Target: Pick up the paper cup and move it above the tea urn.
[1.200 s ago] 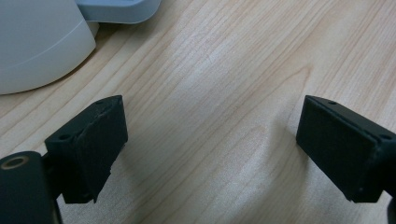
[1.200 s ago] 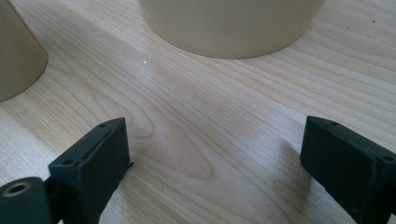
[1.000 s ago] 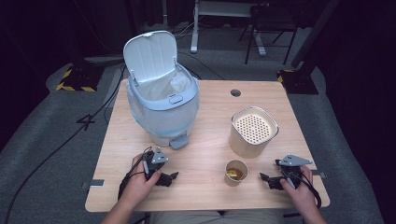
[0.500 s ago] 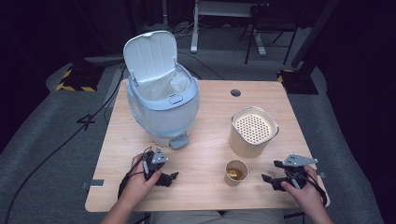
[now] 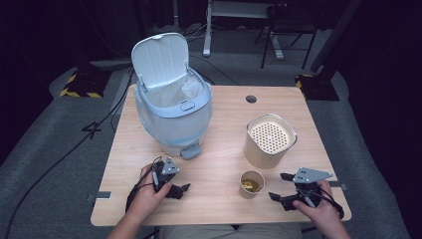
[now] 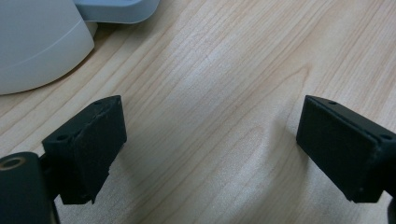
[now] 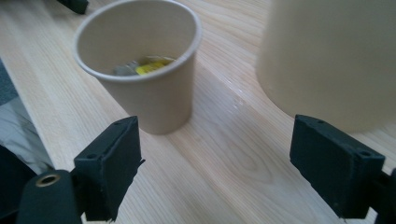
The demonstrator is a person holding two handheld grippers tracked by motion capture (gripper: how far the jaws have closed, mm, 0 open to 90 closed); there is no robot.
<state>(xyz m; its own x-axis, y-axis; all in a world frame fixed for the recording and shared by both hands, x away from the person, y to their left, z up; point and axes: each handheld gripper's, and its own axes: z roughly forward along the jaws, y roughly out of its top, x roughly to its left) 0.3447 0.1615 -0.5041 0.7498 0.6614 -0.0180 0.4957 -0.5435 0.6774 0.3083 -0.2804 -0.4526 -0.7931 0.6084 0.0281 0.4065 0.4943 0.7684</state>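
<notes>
Near the desk's front edge, between both grippers:
Paper cup (image 5: 252,183): upright, long axis vertical, mouth up, beside the tan canister (image 5: 269,141).
Right gripper (image 5: 282,187): jaws apart, just opening, nothing between them.
Left gripper (image 5: 182,189): jaws released, empty.

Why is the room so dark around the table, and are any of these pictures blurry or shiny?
High view: light falls on the wooden table while the floor and room behind fade to near black. Left gripper view: a soft sheen lies on the wood between the black jaws; the white bin is slightly blurred. Right gripper view: the paper cup looks reasonably sharp, the tan canister soft, with a small glare streak beside it.
</notes>
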